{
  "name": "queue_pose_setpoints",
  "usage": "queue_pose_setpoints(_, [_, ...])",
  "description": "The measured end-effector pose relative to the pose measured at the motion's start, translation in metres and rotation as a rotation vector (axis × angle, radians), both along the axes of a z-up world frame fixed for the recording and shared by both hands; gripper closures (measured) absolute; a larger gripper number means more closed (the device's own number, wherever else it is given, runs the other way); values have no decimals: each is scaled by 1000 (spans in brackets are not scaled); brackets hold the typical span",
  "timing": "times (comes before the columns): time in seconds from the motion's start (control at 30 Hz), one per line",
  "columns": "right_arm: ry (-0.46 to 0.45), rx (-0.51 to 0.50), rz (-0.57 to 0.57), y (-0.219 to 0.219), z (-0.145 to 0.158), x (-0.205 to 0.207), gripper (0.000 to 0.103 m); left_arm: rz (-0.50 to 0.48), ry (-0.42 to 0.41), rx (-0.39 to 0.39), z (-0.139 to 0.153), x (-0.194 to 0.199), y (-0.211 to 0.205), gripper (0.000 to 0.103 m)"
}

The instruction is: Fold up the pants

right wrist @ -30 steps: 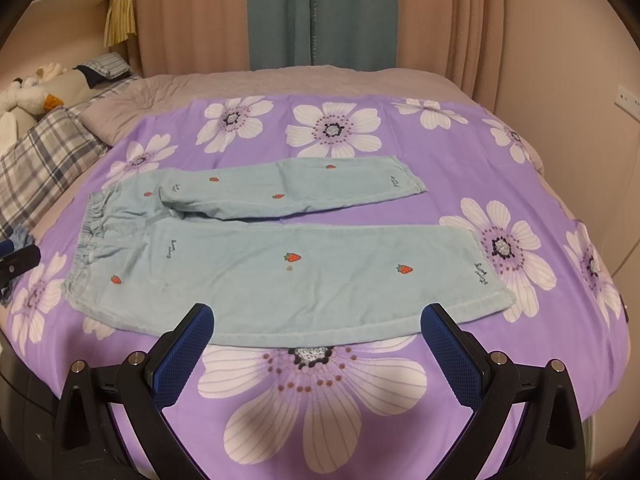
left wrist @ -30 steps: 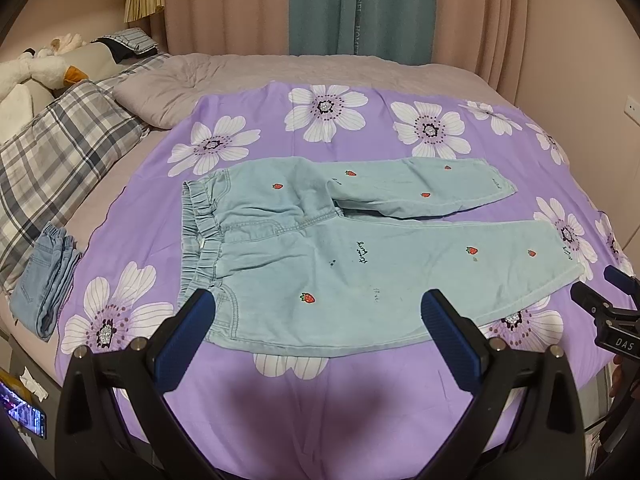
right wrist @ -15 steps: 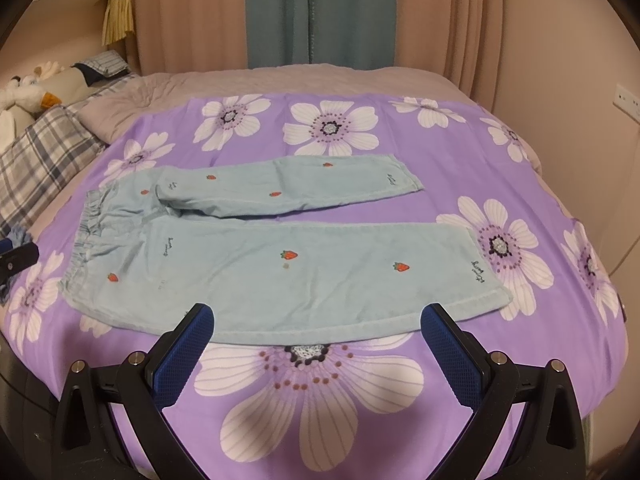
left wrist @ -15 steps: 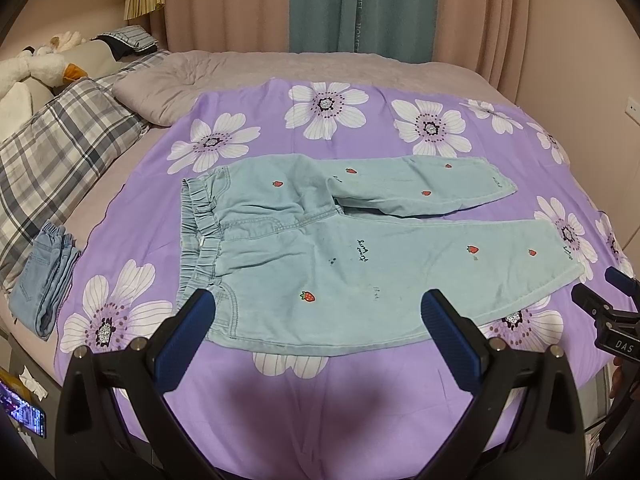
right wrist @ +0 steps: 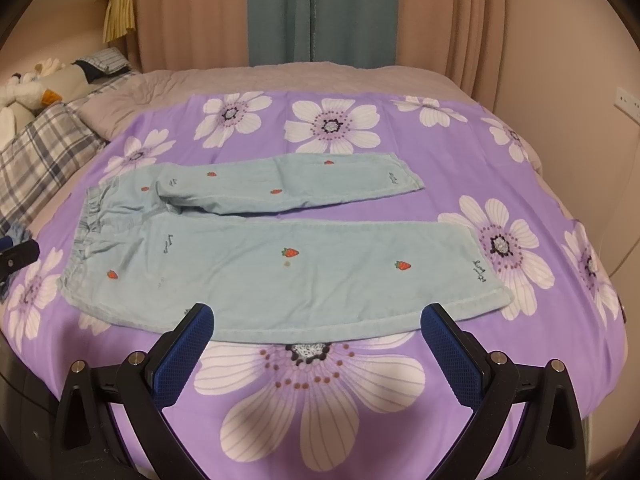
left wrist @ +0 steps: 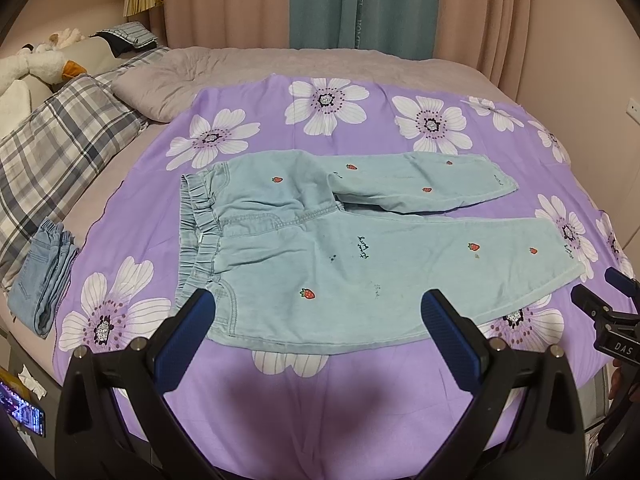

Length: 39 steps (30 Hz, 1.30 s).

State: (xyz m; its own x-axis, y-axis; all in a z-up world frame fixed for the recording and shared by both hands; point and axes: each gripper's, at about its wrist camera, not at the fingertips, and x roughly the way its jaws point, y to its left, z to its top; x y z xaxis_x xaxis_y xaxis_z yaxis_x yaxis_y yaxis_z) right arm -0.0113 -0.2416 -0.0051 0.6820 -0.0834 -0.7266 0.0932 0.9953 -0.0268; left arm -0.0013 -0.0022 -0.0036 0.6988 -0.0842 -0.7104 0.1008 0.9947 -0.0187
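Light blue pants (left wrist: 320,248) with small strawberry prints lie flat on the purple flowered bedspread (left wrist: 320,380), waistband to the left, both legs spread to the right. They also show in the right wrist view (right wrist: 280,264). My left gripper (left wrist: 320,312) is open and empty, hovering just short of the near edge by the waist. My right gripper (right wrist: 316,320) is open and empty, just short of the near leg's edge. The right gripper also shows at the right edge of the left wrist view (left wrist: 608,312).
A folded pair of jeans (left wrist: 44,272) lies at the bed's left edge. Plaid pillows (left wrist: 52,152) and a plush toy (left wrist: 36,68) are at the far left. Curtains (left wrist: 352,4) hang behind the bed. A wall (right wrist: 580,60) is at the right.
Both grippers have eased slightly forward and down toward the near edge of the pants. The pants have not moved.
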Motion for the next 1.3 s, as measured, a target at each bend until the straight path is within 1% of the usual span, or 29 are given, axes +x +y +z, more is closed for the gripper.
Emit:
queue_pose_setpoints(0.1, [-1,1,1,0,0,0,1,5,2,-7,-3,1,2,0])
queue_pose_setpoints(0.17, [3,7,10,1,-3,0,1,14,15,-31,-8,5,6,0])
queue_pose_setpoints(0.23, [17,18,35,7,-11,3,1,45,48,-81,-20,13,17,0])
queue_pose_setpoints(0.3, [48,36,83,19,-24,8,1,112,109,-125,-39,23,32,0])
queue_pose_setpoints(0.37, [75,49,149,38,-40,11,1,202,163,-202,-62,30,59,1])
queue_pose_setpoints(0.43, [83,46,219,58,-54,13,1,289,176,-263,-79,31,84,2])
queue_pose_setpoints(0.47, [80,33,261,71,-60,14,1,340,177,-280,-87,30,98,2])
queue_pose_setpoints(0.53, [74,-3,336,94,-68,17,1,401,188,-307,-99,30,116,2])
queue_pose_setpoints(0.57, [65,-29,388,108,-73,17,1,425,202,-334,-107,30,125,2])
queue_pose_setpoints(0.63, [51,-74,473,129,-81,20,1,454,227,-388,-119,34,137,6])
queue_pose_setpoints(0.67, [50,-96,515,141,-86,24,1,468,240,-421,-125,36,143,12])
queue_pose_setpoints(0.7, [45,-111,548,149,-89,26,4,472,247,-452,-130,40,147,20])
queue_pose_setpoints(0.73, [30,-129,587,161,-93,29,11,474,253,-493,-134,44,150,23])
queue_pose_setpoints(0.77, [19,-150,609,168,-96,32,14,479,254,-518,-137,48,152,27])
queue_pose_setpoints(0.83, [2,-237,650,187,-106,37,28,494,237,-534,-140,55,153,29])
queue_pose_setpoints(0.87, [0,-271,669,194,-110,39,30,499,223,-534,-140,58,154,33])
queue_pose_setpoints(0.93, [-16,-335,720,207,-119,42,38,513,209,-519,-139,66,156,50])
queue_pose_setpoints(0.97, [-35,-365,743,212,-123,42,41,524,213,-505,-140,71,157,65])
queue_pose_setpoints(1.0, [-52,-389,762,216,-125,41,50,538,223,-491,-141,74,160,72])
queue_pose_setpoints(1.03, [-65,-414,781,221,-128,41,65,534,230,-503,-142,76,164,72])
queue_pose_setpoints(1.07, [-72,-441,799,227,-129,42,74,530,228,-510,-140,75,166,73])
queue_pose_setpoints(1.1, [-71,-461,816,232,-130,42,91,525,221,-502,-137,74,167,75])
queue_pose_setpoints(1.17, [-79,-505,823,240,-130,41,93,515,203,-479,-129,69,167,76])
queue_pose_setpoints(1.23, [-85,-501,822,244,-122,35,95,504,175,-466,-119,65,169,76])
queue_pose_setpoints(1.3, [-98,-485,825,245,-110,29,96,493,164,-447,-113,62,171,76])
